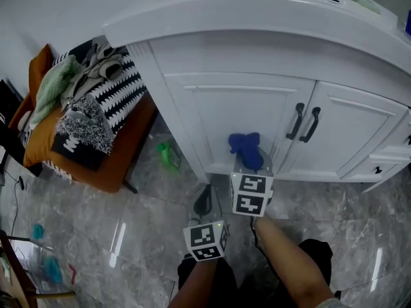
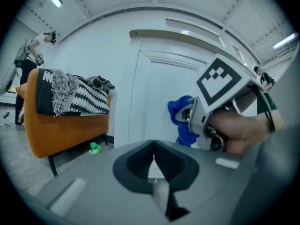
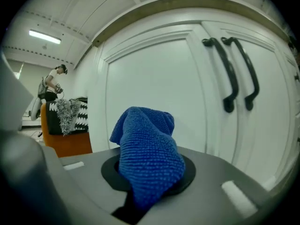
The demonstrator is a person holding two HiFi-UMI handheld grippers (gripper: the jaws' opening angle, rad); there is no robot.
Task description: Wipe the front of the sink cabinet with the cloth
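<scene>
Blue cloth (image 3: 149, 149) between right tongs (image 3: 150, 175)

No word, number or brand can be read anywhere before you; your left gripper (image 1: 203, 204) and right gripper (image 1: 249, 162) show only black-and-white square markers (image 1: 251, 194), no lettering.

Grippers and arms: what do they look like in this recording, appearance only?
The left gripper and right gripper are grey moulded housings with a dark rounded recess round the jaws. Each carries a white cube printed with black square markers. The forearms are bare, no sleeves in view; a thin black cord runs by the right wrist.
</scene>
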